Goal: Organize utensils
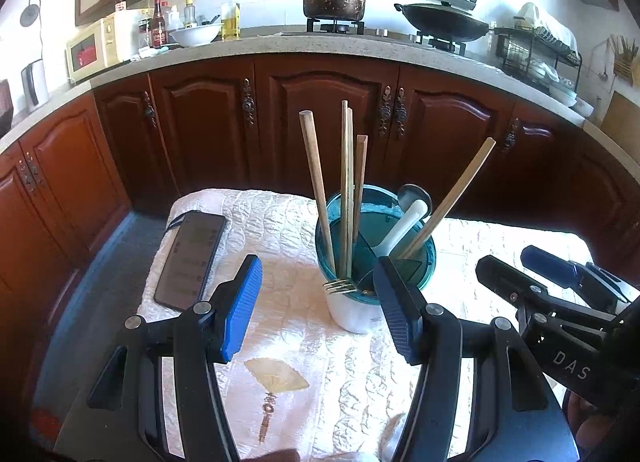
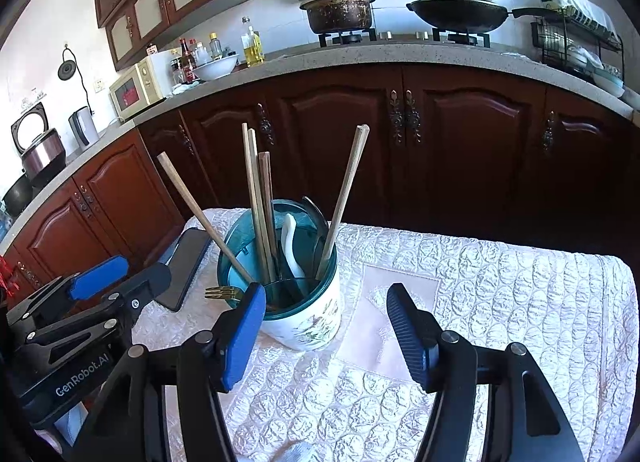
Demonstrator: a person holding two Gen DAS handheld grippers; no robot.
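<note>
A utensil holder point(image 1: 356, 314) with a white body and teal rim stands on the quilted cloth. Several wooden chopsticks point(image 1: 316, 182) stand in it, along with a white spoon point(image 1: 404, 226) and a metal spoon point(image 1: 416, 194). A gold fork point(image 1: 340, 285) pokes its tines out over the near rim. My left gripper point(image 1: 318, 266) is open just in front of the holder, with nothing between its pads. In the right wrist view the holder point(image 2: 312, 322) sits just ahead of my right gripper point(image 2: 326, 290), which is open and empty. The fork point(image 2: 222, 293) points left.
A dark phone point(image 1: 192, 258) lies on the cloth left of the holder. My right gripper point(image 1: 505, 258) hovers at the right of the left wrist view. Brown cabinets point(image 2: 460, 134) and a counter with pots stand behind the table. The cloth point(image 2: 520, 282) right of the holder is bare.
</note>
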